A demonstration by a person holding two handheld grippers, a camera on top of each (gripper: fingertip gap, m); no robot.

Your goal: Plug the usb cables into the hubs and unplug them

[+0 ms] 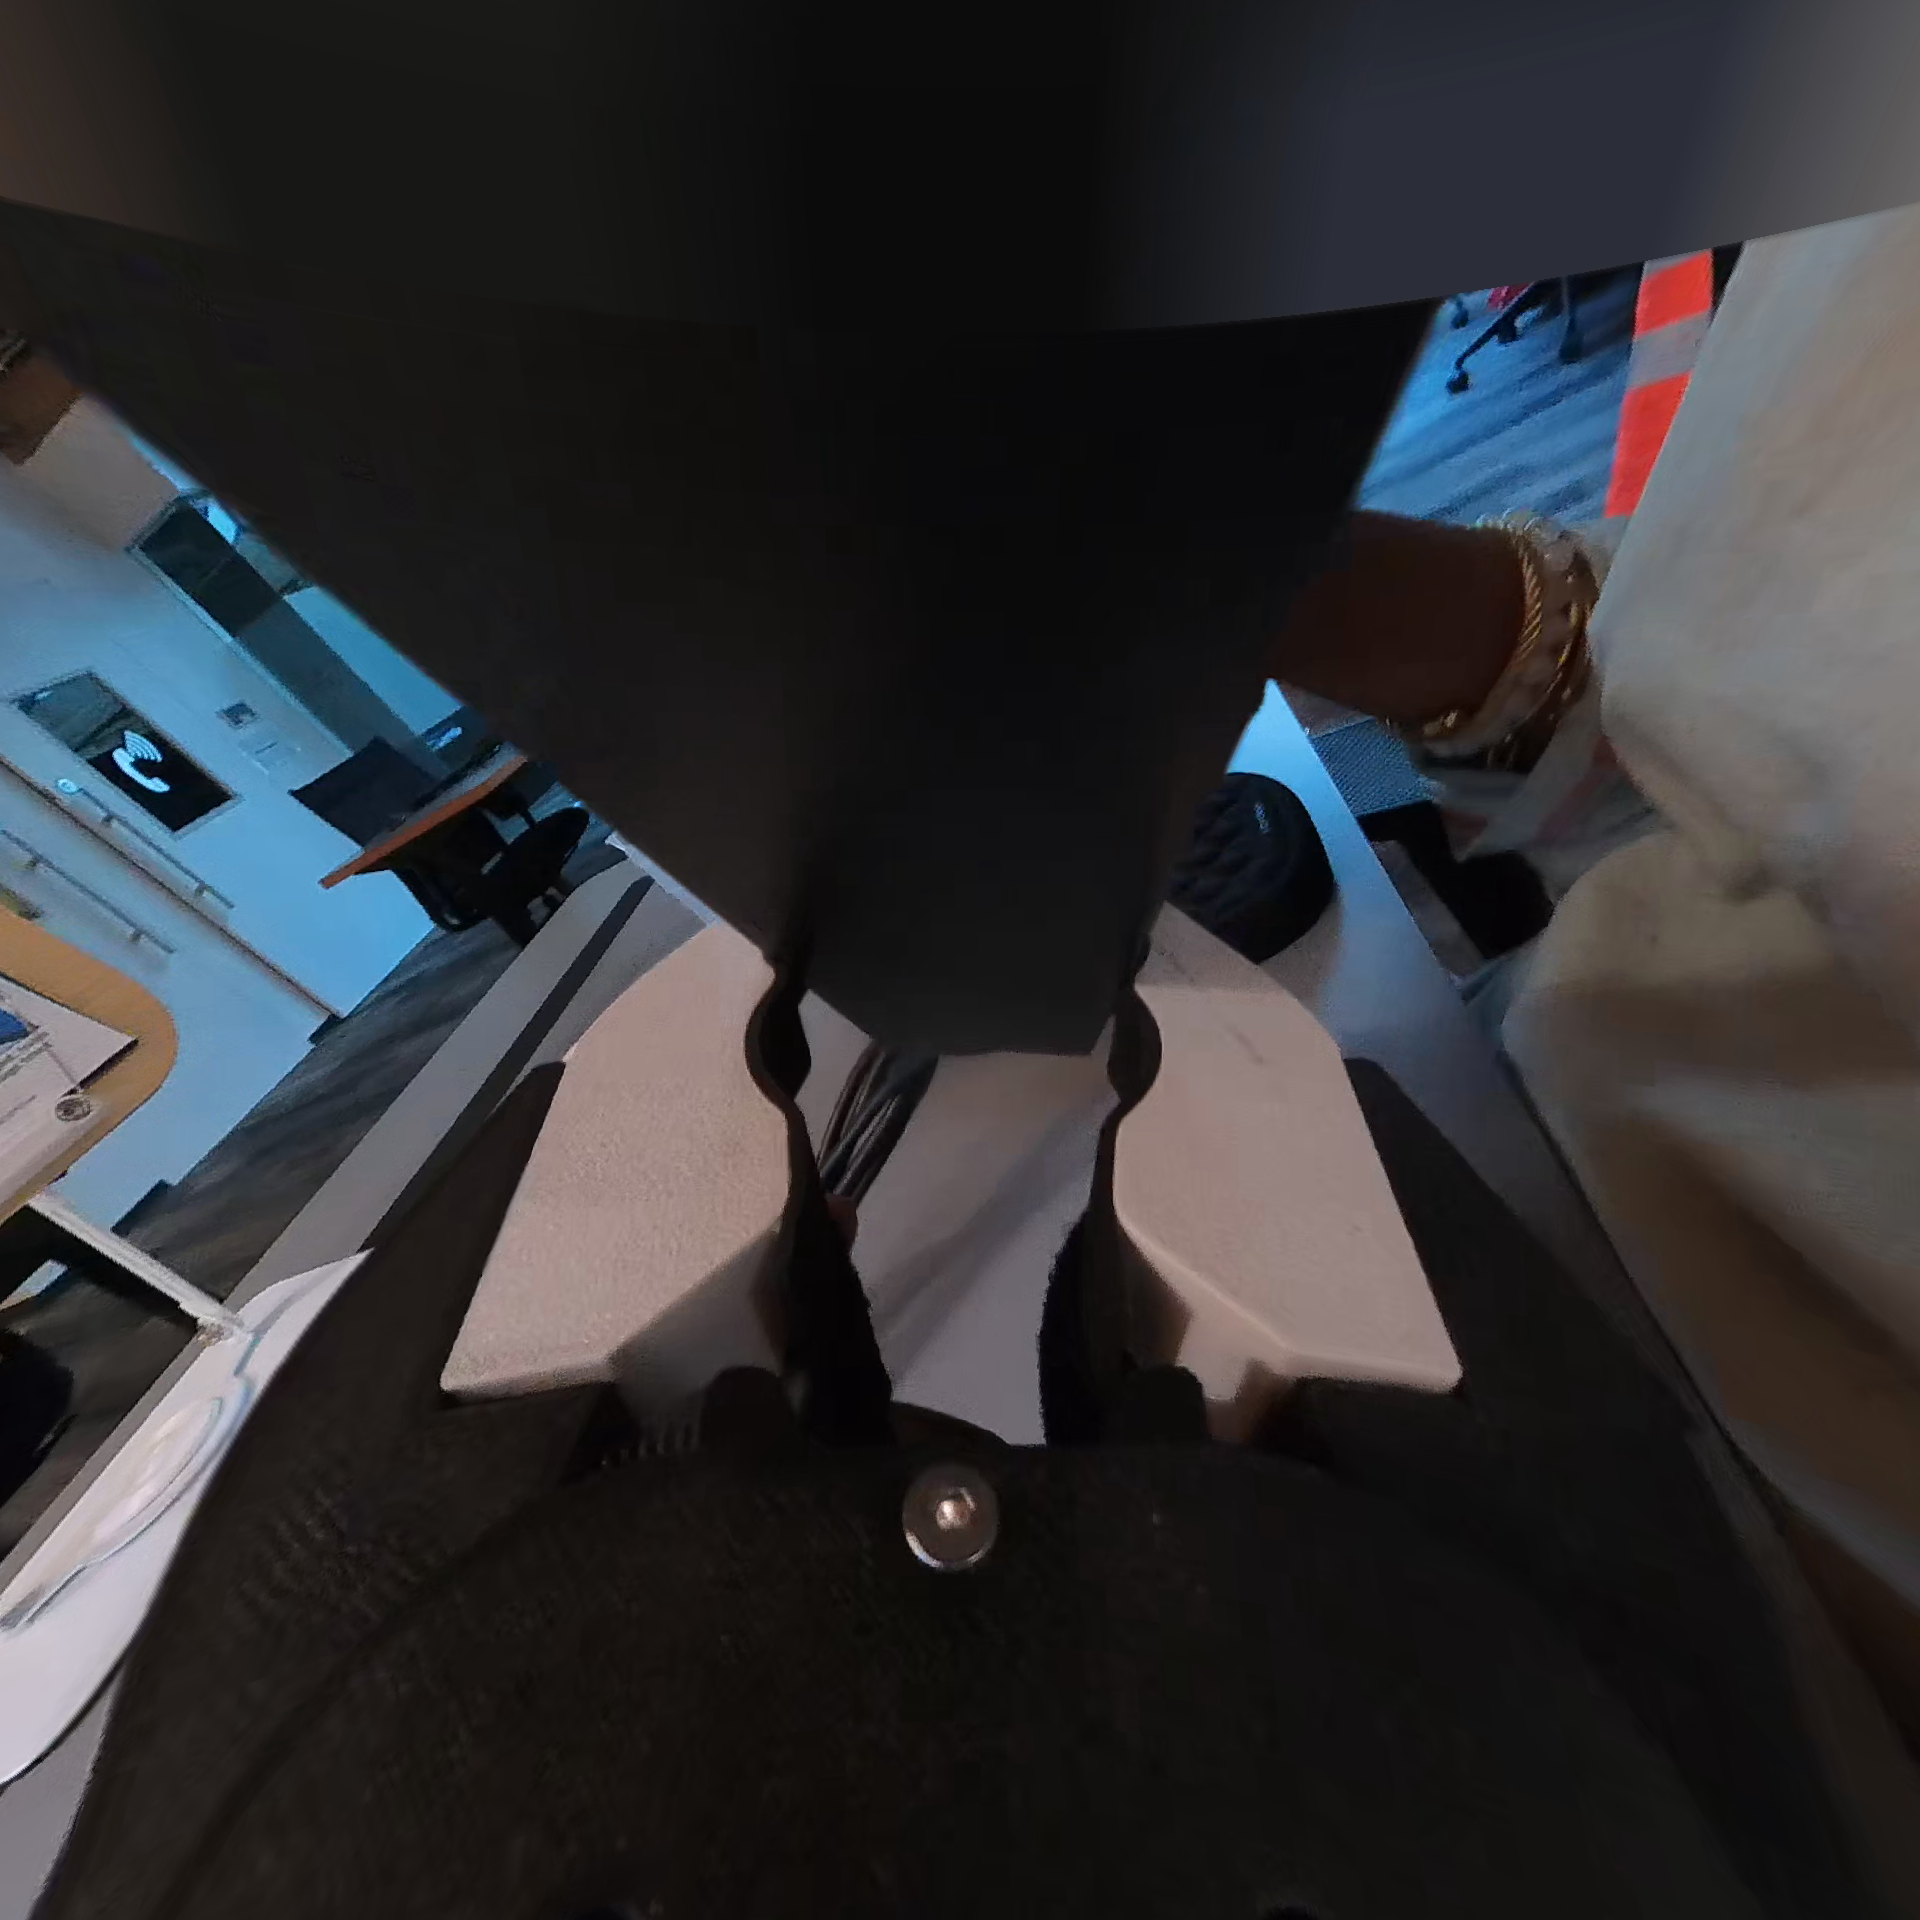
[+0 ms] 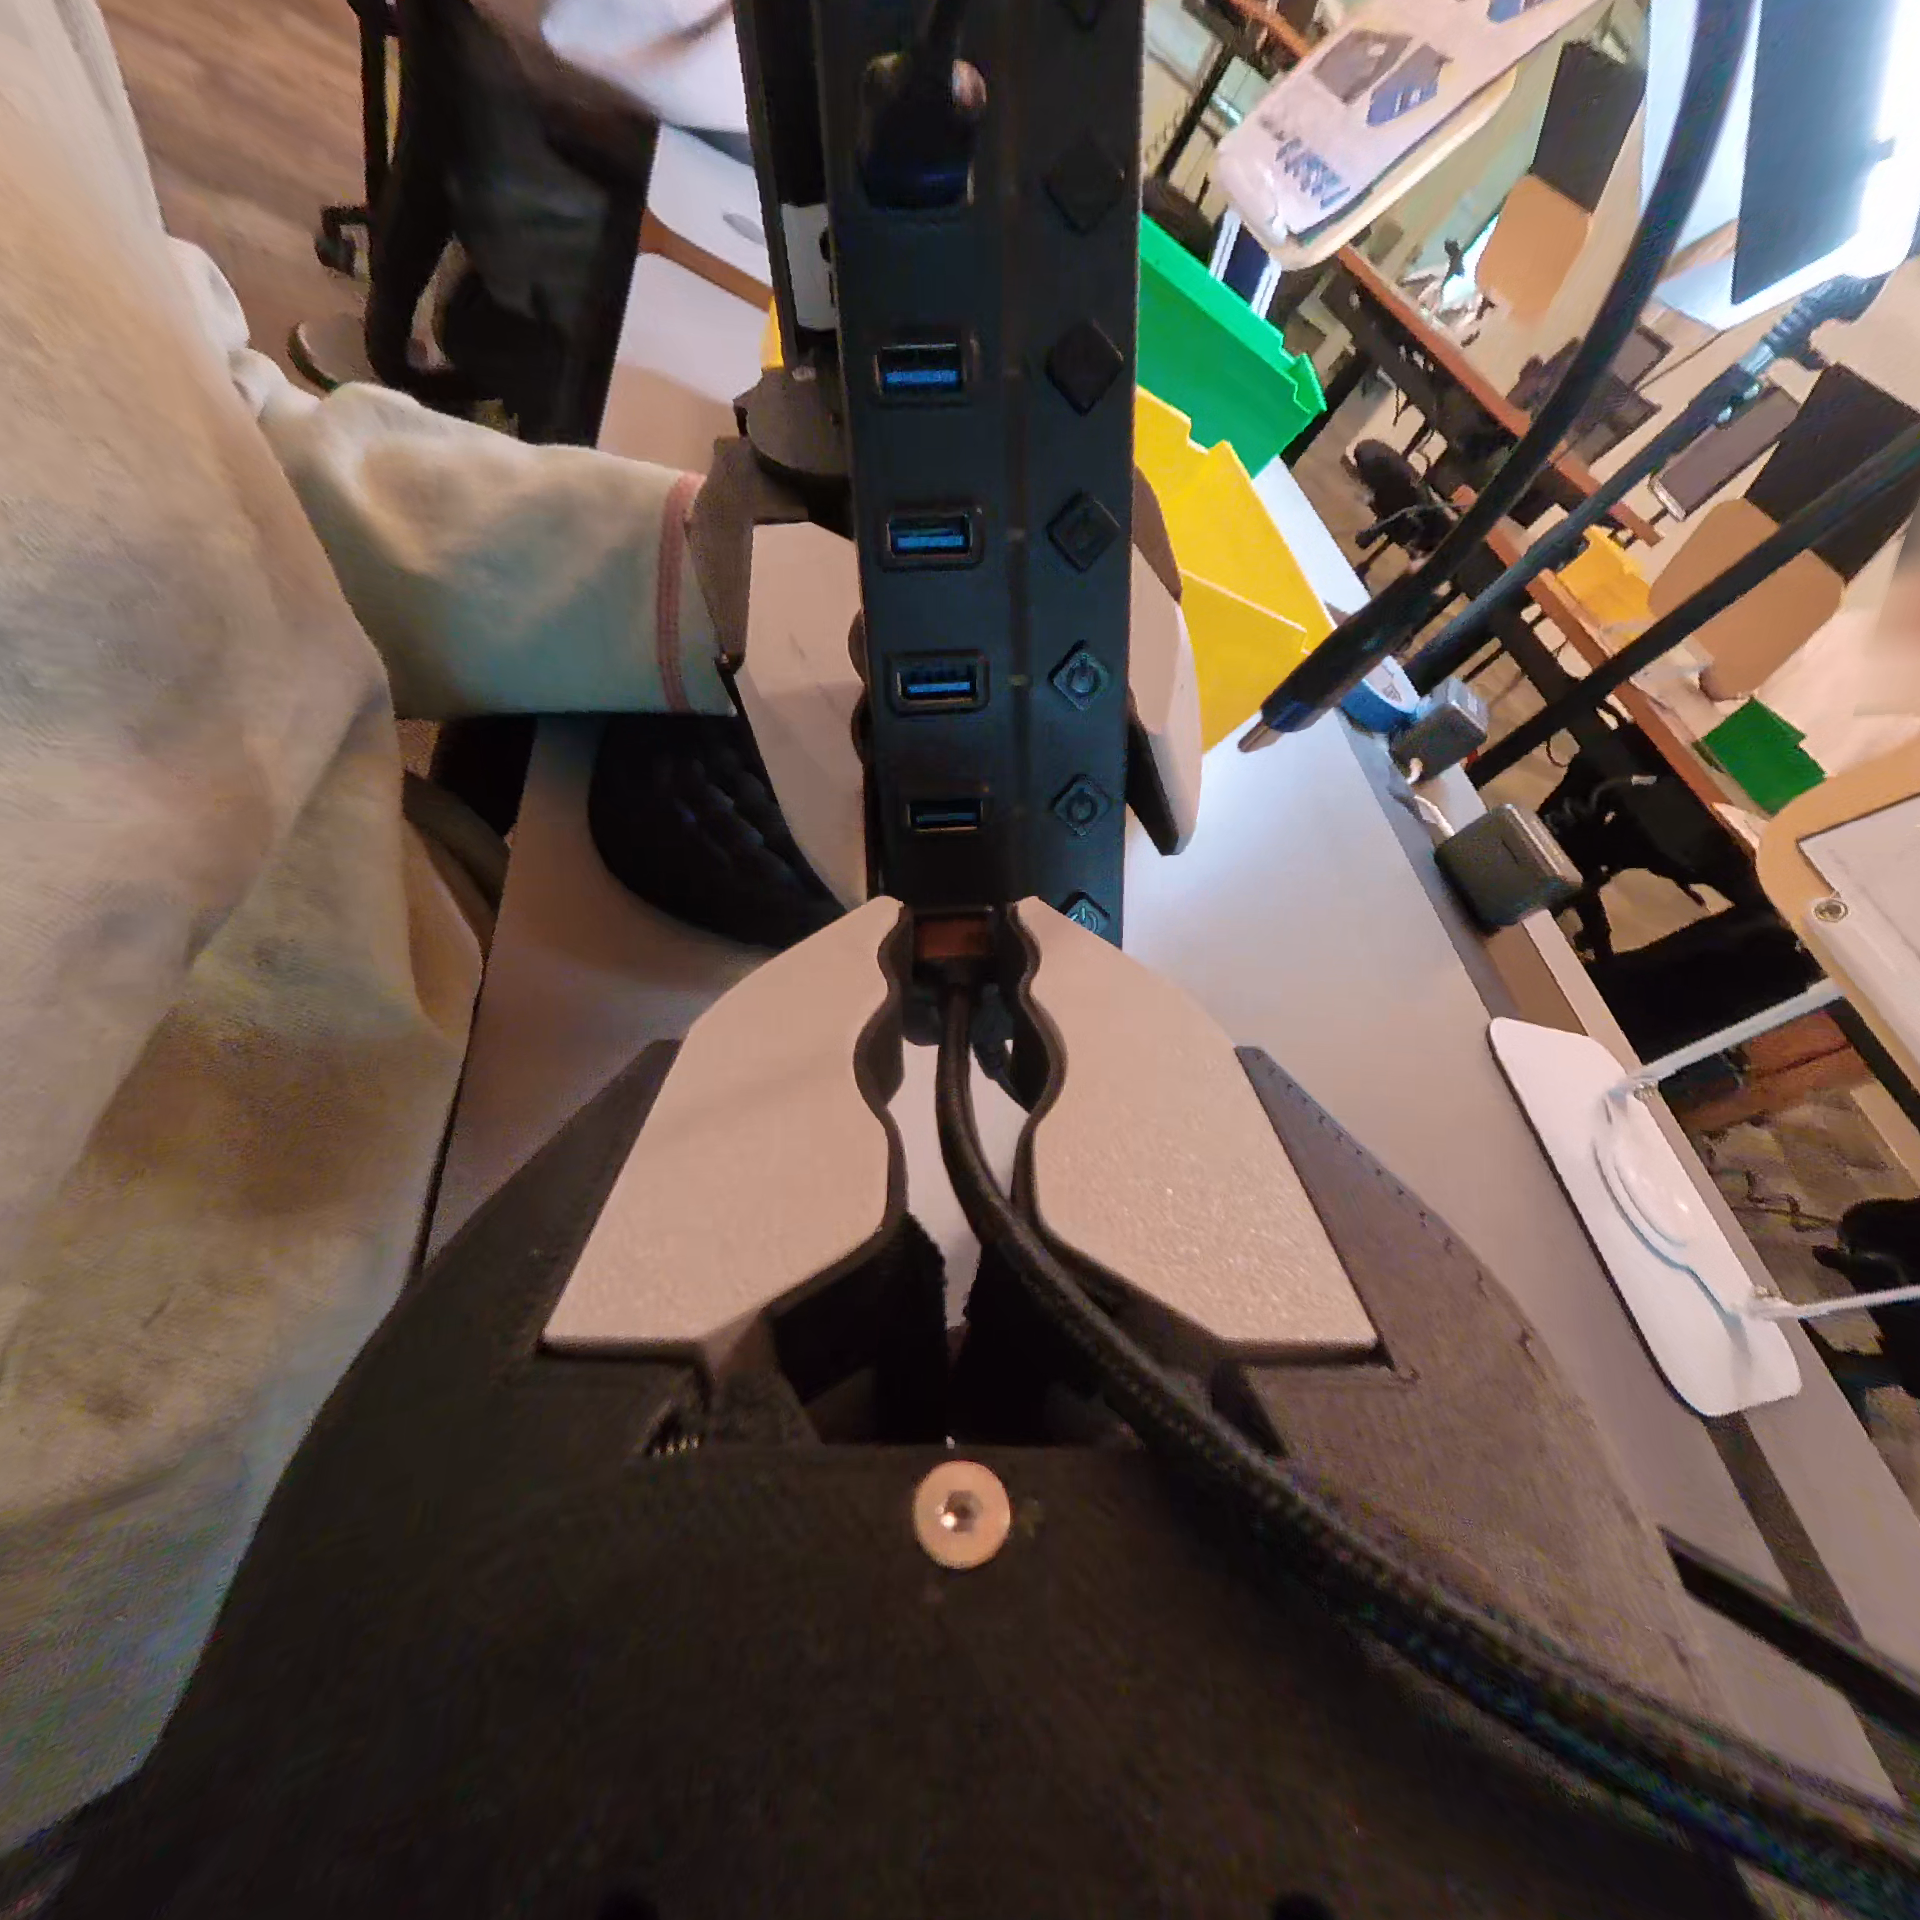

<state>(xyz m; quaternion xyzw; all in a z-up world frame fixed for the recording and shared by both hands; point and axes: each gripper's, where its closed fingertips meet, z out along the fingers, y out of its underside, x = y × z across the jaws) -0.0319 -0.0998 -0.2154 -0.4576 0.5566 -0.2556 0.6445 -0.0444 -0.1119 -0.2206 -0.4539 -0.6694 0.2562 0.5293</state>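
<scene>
A long black USB hub [image 2: 997, 520] with several blue ports stands upright over the white table [image 2: 1299, 987]. My left gripper [image 1: 951, 1023] is shut on the hub's body [image 1: 831, 623], which fills its view; its grey fingers [image 2: 800, 623] show on both sides of the hub in the right wrist view. My right gripper [image 2: 961, 940] is shut on a USB plug [image 2: 948, 961] at the hub's lowest port. The plug's braided black cable [image 2: 1039, 1247] trails back over the gripper. Another black plug [image 2: 920, 125] sits in a port near the top.
A loose USB plug [image 2: 1299, 707] on a black cable hangs at the right. Yellow [image 2: 1226, 582] and green [image 2: 1216, 343] bins stand behind the hub. A blue tape roll [image 2: 1371, 696], grey adapters [image 2: 1507, 862] and a white stand base [image 2: 1621, 1195] lie to the right. A person's pale sleeve [image 2: 468, 561] is on the left.
</scene>
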